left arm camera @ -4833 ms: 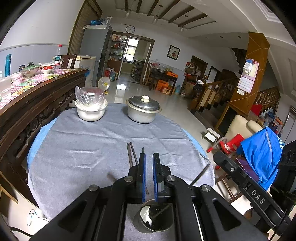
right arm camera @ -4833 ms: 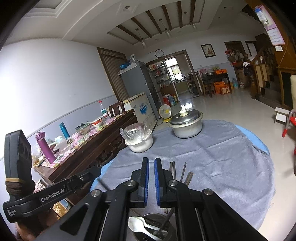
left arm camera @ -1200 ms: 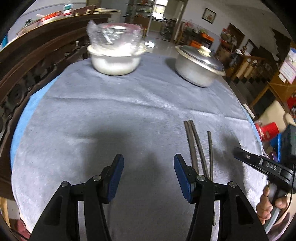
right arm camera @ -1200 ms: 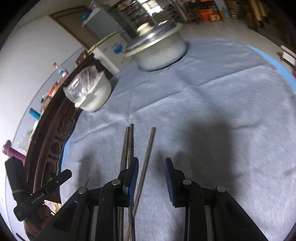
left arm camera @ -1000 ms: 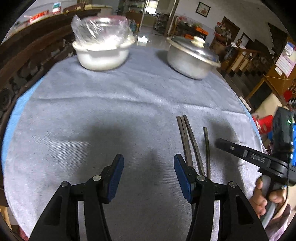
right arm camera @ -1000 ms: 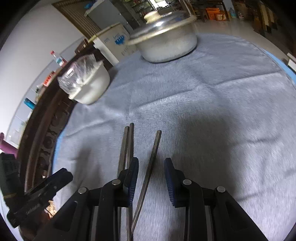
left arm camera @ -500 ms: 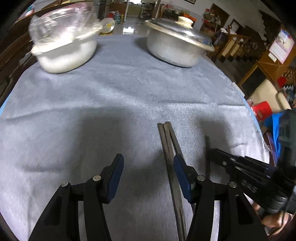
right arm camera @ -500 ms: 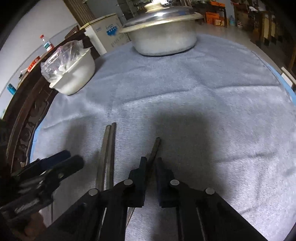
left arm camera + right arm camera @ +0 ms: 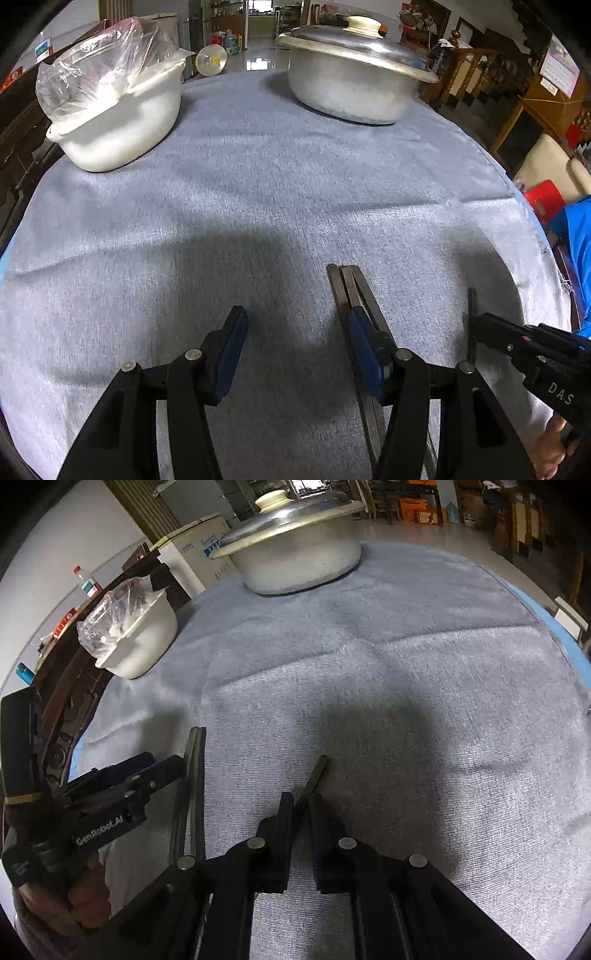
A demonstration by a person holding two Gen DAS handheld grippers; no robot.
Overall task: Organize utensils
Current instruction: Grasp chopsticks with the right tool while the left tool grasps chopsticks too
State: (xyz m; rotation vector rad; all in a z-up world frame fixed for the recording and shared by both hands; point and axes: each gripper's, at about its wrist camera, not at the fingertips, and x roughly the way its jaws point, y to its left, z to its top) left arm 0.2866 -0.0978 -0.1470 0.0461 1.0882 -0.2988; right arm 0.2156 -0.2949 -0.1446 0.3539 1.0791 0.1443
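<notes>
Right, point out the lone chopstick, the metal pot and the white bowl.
lone chopstick (image 9: 317,772): right wrist view, free end ahead of the fingers.
metal pot (image 9: 347,94): left wrist view, side wall.
white bowl (image 9: 125,125): left wrist view, outer wall.

Both wrist views look low, forward, sharing the pot (image 9: 354,70) (image 9: 295,550).

Legible text: two marks, both on gripper bodies.

"DAS" in pale letters sits on the black body of the right gripper (image 9: 476,325), seen in the left wrist view, to the right of the lidded pot (image 9: 354,70) and nearer the camera. "GenRobot.AI" in white sits on the black body of the left gripper (image 9: 162,771), seen in the right wrist view, left of the same pot (image 9: 295,554). Blue print on the white cabinet (image 9: 207,550) just left of the pot is too small to read.
</notes>
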